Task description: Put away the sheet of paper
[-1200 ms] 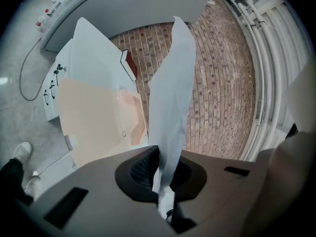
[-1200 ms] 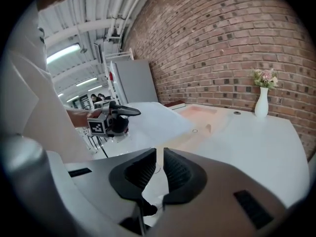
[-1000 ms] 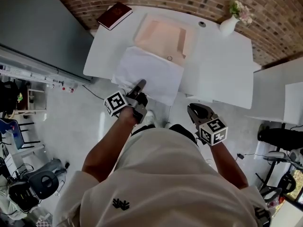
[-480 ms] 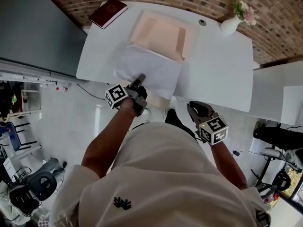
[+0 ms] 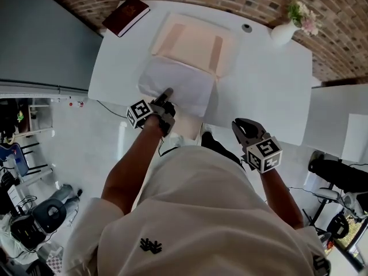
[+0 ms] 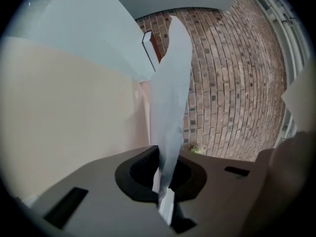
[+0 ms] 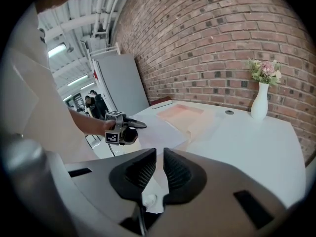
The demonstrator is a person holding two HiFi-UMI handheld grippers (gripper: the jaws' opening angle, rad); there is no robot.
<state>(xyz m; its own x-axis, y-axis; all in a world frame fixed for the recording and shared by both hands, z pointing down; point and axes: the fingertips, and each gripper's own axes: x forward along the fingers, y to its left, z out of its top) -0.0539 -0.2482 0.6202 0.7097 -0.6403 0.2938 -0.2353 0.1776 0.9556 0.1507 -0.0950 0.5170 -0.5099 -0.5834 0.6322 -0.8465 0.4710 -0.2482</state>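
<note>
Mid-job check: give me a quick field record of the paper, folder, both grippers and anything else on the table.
folder: pink, open flat on the white table
sheet of paper: far edge over the folder, near edge pinched
left gripper: jaws shut on the sheet of paper
right gripper: jaws together, empty, by the table's near edge
also on table: red book, far left corner; vase with flowers, far right

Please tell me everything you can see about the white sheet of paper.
The white sheet of paper is thin, plain and slightly bowed. It lies at the near edge of the white table, and its far edge overlaps the peach folder. The left gripper is shut on its near edge.
</note>
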